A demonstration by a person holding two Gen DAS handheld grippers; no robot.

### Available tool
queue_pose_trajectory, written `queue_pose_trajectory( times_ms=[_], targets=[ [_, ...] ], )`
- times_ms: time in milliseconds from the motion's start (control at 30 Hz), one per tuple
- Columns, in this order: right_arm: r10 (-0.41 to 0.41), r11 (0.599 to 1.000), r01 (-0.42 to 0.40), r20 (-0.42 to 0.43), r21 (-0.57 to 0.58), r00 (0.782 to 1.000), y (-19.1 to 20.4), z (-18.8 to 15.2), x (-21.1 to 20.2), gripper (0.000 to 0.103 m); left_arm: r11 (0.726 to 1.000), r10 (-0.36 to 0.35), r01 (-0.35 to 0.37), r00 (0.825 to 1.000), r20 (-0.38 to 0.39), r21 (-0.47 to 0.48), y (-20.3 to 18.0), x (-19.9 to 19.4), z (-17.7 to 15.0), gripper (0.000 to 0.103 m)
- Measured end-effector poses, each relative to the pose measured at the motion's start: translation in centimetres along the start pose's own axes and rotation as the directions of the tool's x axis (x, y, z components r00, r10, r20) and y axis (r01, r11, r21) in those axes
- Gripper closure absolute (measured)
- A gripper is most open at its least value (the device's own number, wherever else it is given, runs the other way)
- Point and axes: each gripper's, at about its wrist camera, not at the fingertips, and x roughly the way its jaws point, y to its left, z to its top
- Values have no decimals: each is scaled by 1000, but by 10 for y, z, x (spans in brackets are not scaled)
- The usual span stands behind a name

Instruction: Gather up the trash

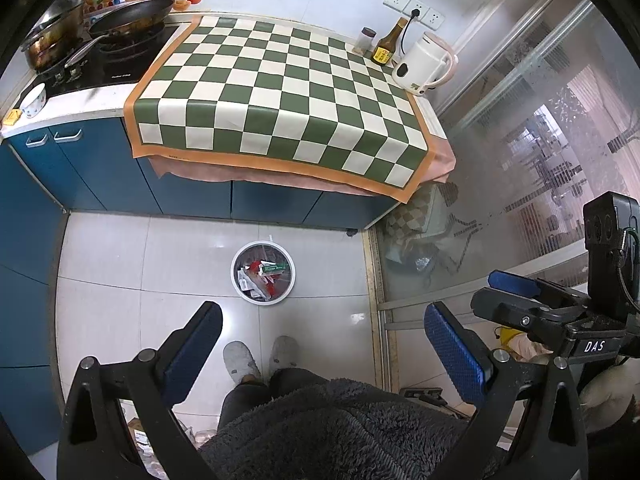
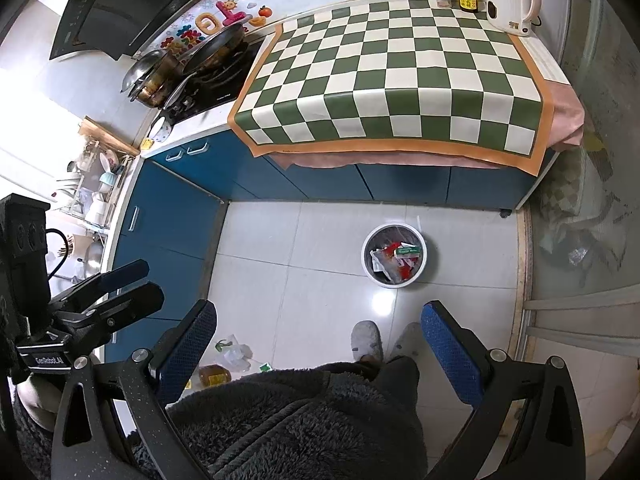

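Observation:
A white round trash bin [image 1: 245,293] stands on the tiled floor in front of the blue cabinets, and it also shows in the right wrist view [image 2: 372,276]. It holds several wrappers and a green and white box [image 1: 275,268], also seen in the right wrist view [image 2: 408,251]. My left gripper [image 1: 323,328] is open and empty, high above the floor, nearer than the bin. My right gripper [image 2: 319,326] is open and empty at a similar height. The checkered cloth [image 1: 280,96] on the counter, also in the right wrist view [image 2: 400,76], carries no loose trash.
A white kettle [image 1: 422,62], a sauce bottle [image 1: 389,42] and a jar [image 1: 366,39] stand at the counter's back right. Pans [image 1: 128,20] sit on the stove at left. A bottle [image 2: 215,375] and a plastic bag [image 2: 234,354] lie on the floor at lower left. A glass door [image 1: 540,160] is to the right. The person's slippers [image 1: 241,360] are below.

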Motion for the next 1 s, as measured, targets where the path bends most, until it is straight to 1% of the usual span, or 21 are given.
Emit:
queue_pose_trajectory(
  times_ms=[367,700,1000],
  targets=[
    [1,1000,-1,-5,-13,1000,2,-4,2,0,1000,-2,2,1000,2,-1,-1,-1,-3,0],
    [-2,1000,2,-3,-1,1000,0,-8,2,0,1000,-3,3,1000,0,-2,-3,0,-2,0],
    [4,1000,-4,0,11,1000,-7,-12,2,0,1000,-6,6,1000,-6,21,-7,-5,1,0]
  ],
)
